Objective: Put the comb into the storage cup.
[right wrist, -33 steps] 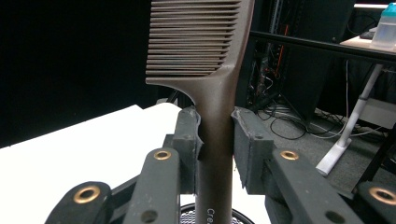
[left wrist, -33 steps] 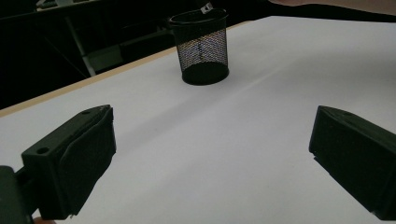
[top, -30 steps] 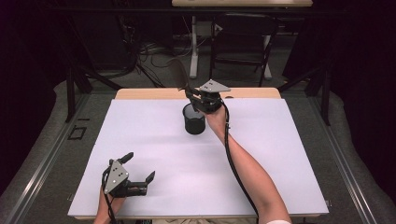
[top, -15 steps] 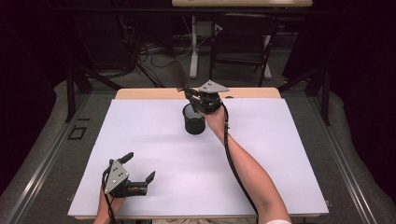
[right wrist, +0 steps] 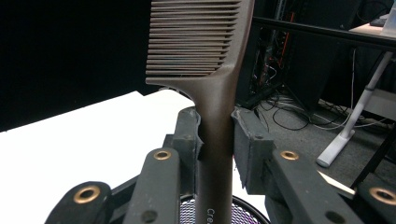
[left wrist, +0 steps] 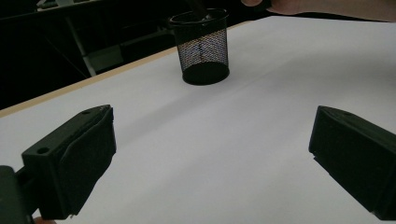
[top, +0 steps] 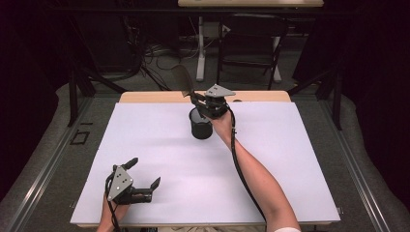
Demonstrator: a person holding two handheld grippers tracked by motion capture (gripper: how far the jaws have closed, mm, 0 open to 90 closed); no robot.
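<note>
Resting near the front-left corner of the white tabletop [top: 145, 140], the left hand-held gripper [top: 145, 181] lies low over the surface w/ its jaws spread wide and nothing between them; its grey three-cornered plate faces up, and the person's left hand [top: 110, 210] comes in from the front edge. In the left gripper view the two black jaws stand well apart at either side, bare white tabletop [left wrist: 261, 154] between them, w/ the mesh cup [left wrist: 201, 46] farther off toward the far edge.

Centre, near the far edge: the black mesh cup [top: 201, 124] stands upright on the tabletop, well apart from the left hand-held gripper.

Just right of the cup and above its rim: the right hand-held gripper [top: 197, 100], held by the right hand [top: 223, 123], whose forearm runs back to the front-right of the tabletop. Its jaws are clenched on the handle of a dark brown comb [right wrist: 219, 116]; the right gripper view shows both pads pressing the handle from either side, teeth end up, lower handle end over the cup's [right wrist: 243, 212] opening. Whether the handle tip touches the cup's inside, cannot tell. In the high view the comb [top: 183, 79] tilts up and away past the far edge.
</note>
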